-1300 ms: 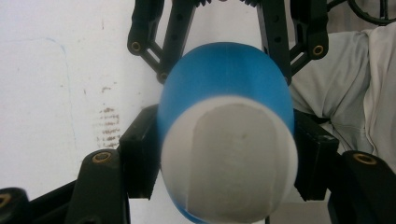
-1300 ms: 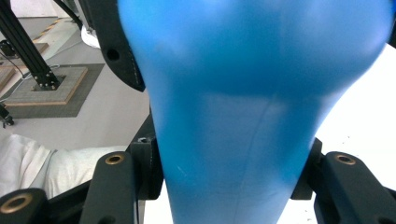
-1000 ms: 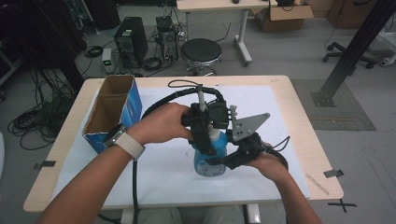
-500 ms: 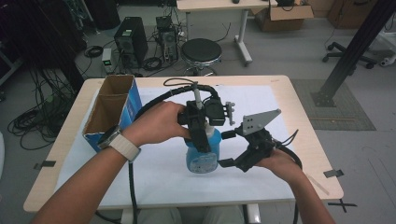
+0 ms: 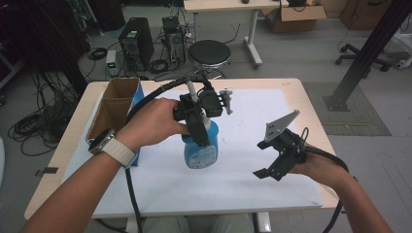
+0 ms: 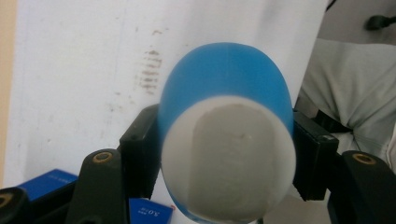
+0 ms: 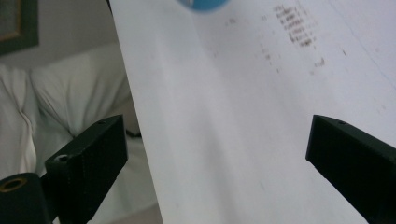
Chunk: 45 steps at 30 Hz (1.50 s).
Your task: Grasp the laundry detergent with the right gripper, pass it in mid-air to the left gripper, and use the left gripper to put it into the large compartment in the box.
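Observation:
A blue spray bottle [image 5: 199, 151] with a white top stands upright on the white sheet near the table's middle. My left gripper [image 5: 200, 135] is shut on its upper body, coming down from above; the hand wraps the gripper from the left. In the left gripper view the bottle [image 6: 224, 88] sits squeezed between the two black jaws of the left gripper [image 6: 229, 158]. My right gripper [image 5: 268, 174] hovers open to the right of the bottle, apart from it. In the right gripper view the right gripper [image 7: 217, 140] stands wide open over bare sheet, and a sliver of the bottle [image 7: 203, 3] shows at the top edge.
An open cardboard box [image 5: 114, 104] with blue sides stands at the table's left. A white sheet [image 5: 252, 111] covers most of the tabletop. A black stool [image 5: 209, 53] and computer cases stand on the floor beyond the far edge. The person's lap lies under the near edge.
My right gripper has drawn back from the bottle's base to the right, and its jaws now stand open. The left gripper still holds the bottle, which has shifted slightly left.

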Each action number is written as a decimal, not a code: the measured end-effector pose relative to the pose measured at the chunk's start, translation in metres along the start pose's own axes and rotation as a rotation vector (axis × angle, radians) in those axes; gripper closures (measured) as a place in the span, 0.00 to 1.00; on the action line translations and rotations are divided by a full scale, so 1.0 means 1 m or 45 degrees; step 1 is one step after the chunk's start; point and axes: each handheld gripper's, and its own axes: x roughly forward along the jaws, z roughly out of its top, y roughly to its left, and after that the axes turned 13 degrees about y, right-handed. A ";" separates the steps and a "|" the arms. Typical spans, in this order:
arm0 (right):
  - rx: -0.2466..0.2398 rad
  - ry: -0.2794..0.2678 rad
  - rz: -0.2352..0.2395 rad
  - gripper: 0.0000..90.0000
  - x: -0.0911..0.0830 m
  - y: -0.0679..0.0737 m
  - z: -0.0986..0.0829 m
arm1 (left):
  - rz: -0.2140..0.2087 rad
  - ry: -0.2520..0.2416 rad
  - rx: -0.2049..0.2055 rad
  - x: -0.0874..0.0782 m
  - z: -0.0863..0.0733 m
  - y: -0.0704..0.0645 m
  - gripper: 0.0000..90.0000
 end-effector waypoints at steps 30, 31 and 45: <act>-0.014 0.378 -0.138 0.07 -0.035 -0.021 -0.014 | 0.056 -0.060 -0.587 -0.058 -0.038 0.039 0.43; -0.018 0.384 -0.144 0.07 -0.036 -0.022 -0.014 | 0.058 -0.061 -0.611 -0.059 -0.040 0.040 0.43; -0.028 0.412 -0.178 0.08 -0.047 -0.032 -0.019 | 0.089 -0.078 -0.979 -0.075 -0.084 0.071 0.43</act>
